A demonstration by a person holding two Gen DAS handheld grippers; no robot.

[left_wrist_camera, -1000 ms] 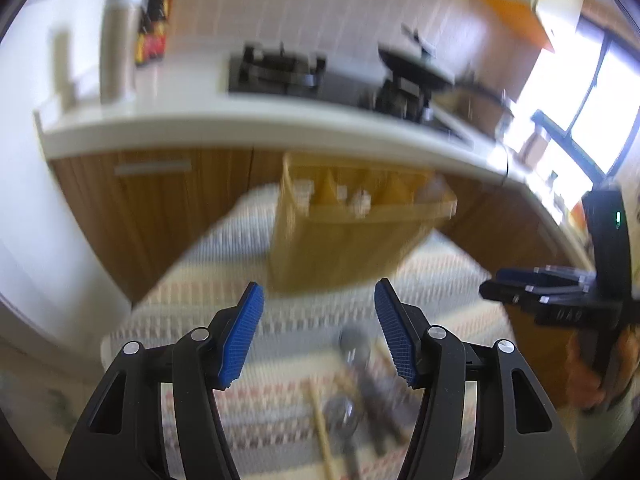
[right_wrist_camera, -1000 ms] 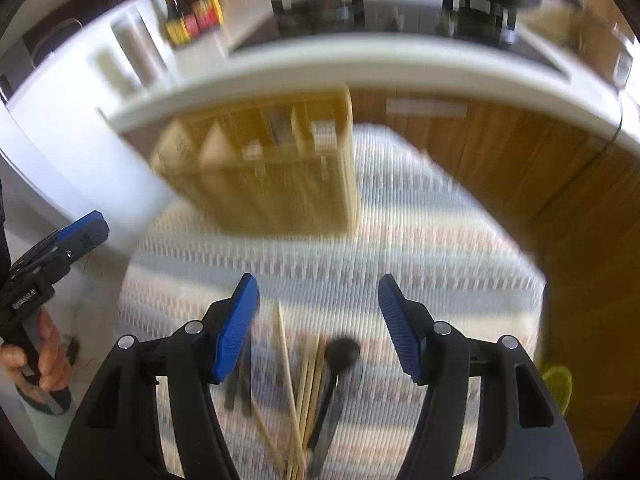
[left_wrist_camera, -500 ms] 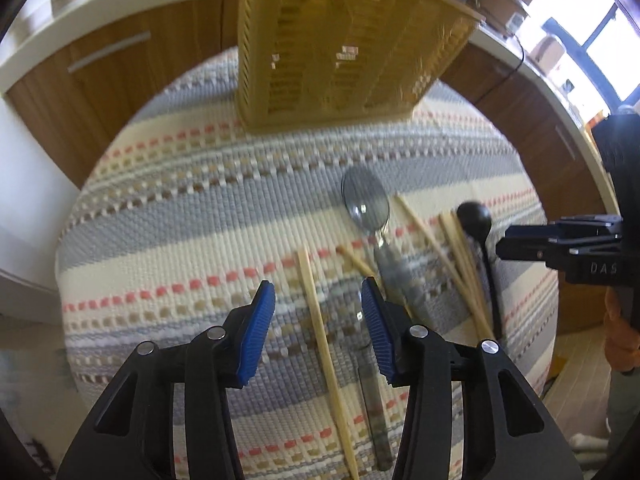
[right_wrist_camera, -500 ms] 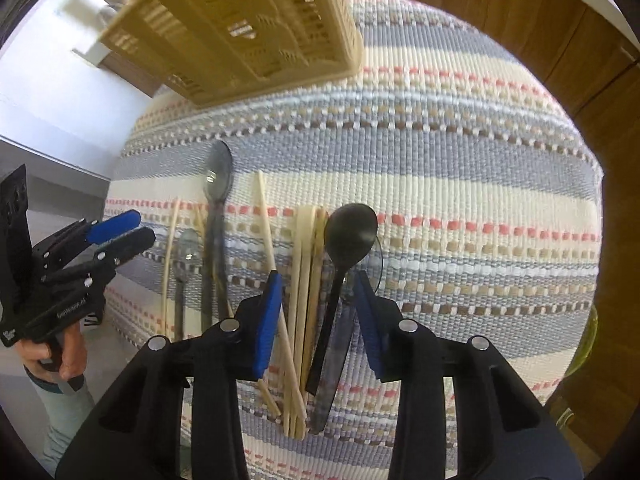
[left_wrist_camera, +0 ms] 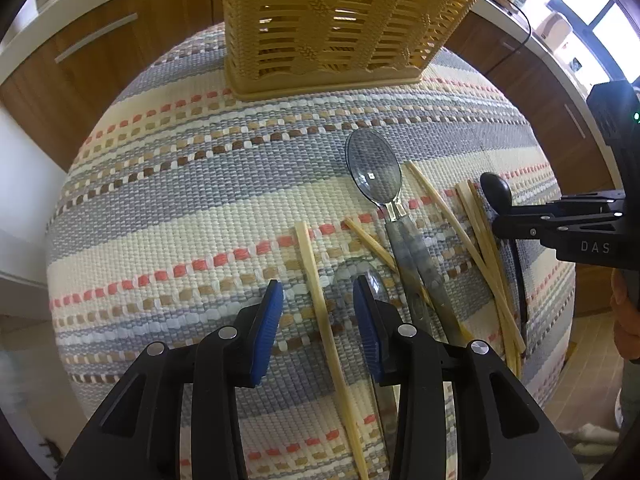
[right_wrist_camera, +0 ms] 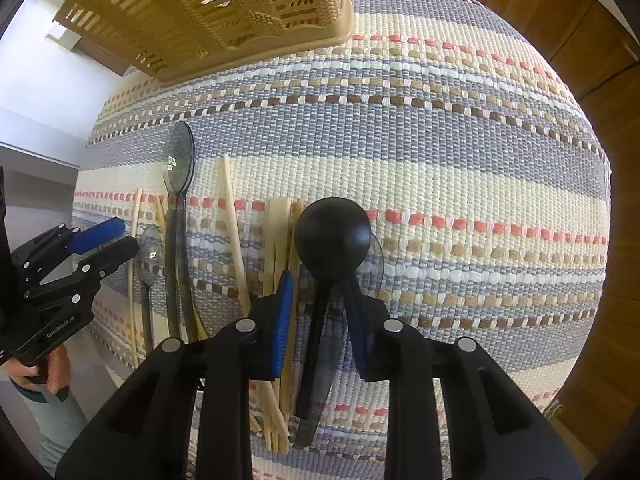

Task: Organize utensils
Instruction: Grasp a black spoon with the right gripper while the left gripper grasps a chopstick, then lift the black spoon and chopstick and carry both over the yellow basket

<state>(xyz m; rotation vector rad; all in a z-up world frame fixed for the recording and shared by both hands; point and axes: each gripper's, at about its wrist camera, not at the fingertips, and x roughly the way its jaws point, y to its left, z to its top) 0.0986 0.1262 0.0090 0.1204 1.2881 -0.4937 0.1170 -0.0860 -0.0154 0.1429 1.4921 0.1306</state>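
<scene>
While the left wrist view is considered, the left gripper (left_wrist_camera: 318, 300) is seen pointed down at a striped woven mat (left_wrist_camera: 168, 216), its jaws apart and just closing around a single wooden chopstick (left_wrist_camera: 320, 304) that lies between the blue pads without being pressed. A clear spoon (left_wrist_camera: 374, 168) and further chopsticks (left_wrist_camera: 480, 240) are spread to the right, and a yellow slatted basket (left_wrist_camera: 336, 20) stands at the far edge of the mat.

In the right wrist view, the right gripper (right_wrist_camera: 320, 300) is shown with its jaws narrowed, just closing around the neck of a black spoon (right_wrist_camera: 334, 236); whether the pads already press it cannot be told. A bundle of chopsticks (right_wrist_camera: 278, 236) lies just left of it.
</scene>
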